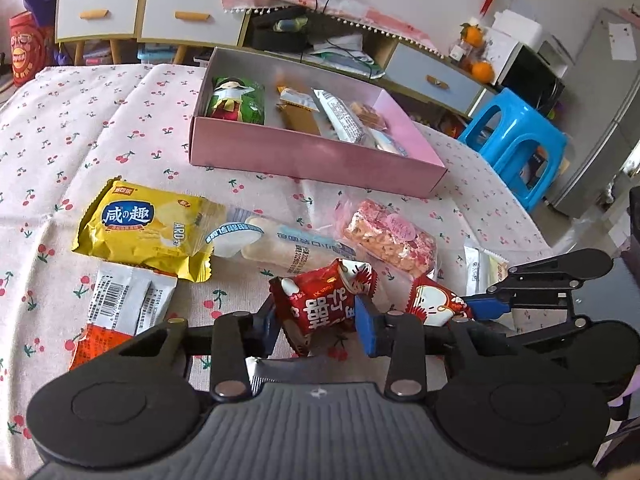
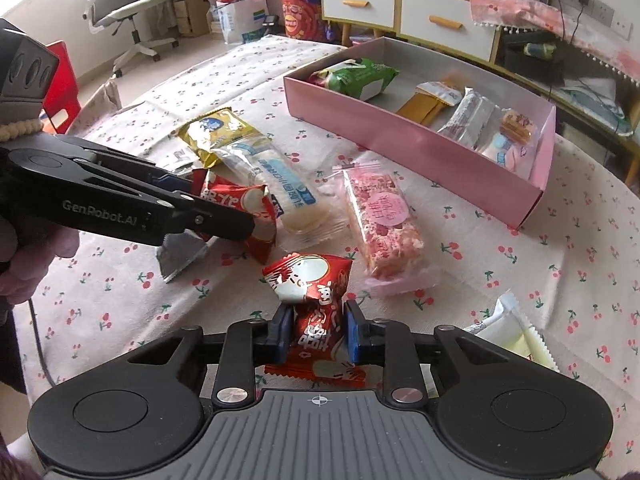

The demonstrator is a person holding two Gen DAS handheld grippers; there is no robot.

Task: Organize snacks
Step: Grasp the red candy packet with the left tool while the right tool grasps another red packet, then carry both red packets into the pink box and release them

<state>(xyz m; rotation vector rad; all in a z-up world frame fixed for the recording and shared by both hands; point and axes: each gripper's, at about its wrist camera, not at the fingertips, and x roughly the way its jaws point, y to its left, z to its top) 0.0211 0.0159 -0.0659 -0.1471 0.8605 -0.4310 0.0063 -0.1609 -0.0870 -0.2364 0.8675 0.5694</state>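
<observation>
- Left wrist view: left gripper is clamped on a red snack pack, blue pads pressing its crumpled sides. Pack sits low over the bench, near the front edge of the loose pile.
- Right wrist view: right gripper is closed on a second red pack, pinched at the narrow waist w/ the top half fanning out above the pads.
- Pink box sits farther back on the bench, already holding a green pack and several bars. Likely target for both reds.
- Risk 1: both wrappers are slick foil and held by the crumple only. A quick lift or swing could let one slide out, esp. the right one, gripped at a thin spot.
- Risk 2: the two grippers work v. close together. Moving both toward the box at once could knock them into each other.
- Risk 3: pink nougat bar and long white bar lie between the grippers and the box. A low carry may drag or push them.
- Risk 4: box front wall is tall; coming in too low could clip the rim and shove the box back.
- Risk 5: squeeze may crush whatever is inside; can't tell how fragile it is.
</observation>
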